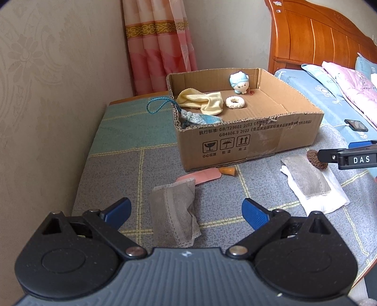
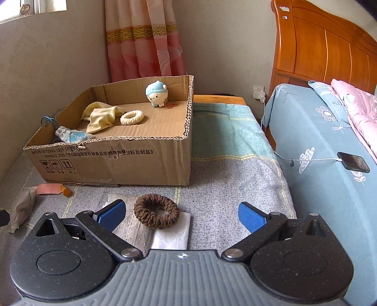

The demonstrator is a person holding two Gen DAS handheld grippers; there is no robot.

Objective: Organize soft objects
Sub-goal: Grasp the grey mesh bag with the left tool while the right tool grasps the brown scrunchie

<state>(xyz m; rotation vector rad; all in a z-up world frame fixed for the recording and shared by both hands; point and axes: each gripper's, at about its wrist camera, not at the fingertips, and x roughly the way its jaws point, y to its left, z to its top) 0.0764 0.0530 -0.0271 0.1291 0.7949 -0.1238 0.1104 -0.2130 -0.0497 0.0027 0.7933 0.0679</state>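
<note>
Soft, even daylight; sharp focus; fisheye bending, dark corners.

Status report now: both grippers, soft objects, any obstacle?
Left gripper open over grey pouch. Right gripper open over brown scrunchie. Box ahead, path clear.

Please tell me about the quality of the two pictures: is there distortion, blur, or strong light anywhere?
Left wrist view: strong fisheye bending, dark rounded corners; the cardboard box is sharp, its print readable; soft even light. Right wrist view: same bending, the headboard curves; a bright window in the top left corner is overexposed; the brown scrunchie looks sharp.
</note>
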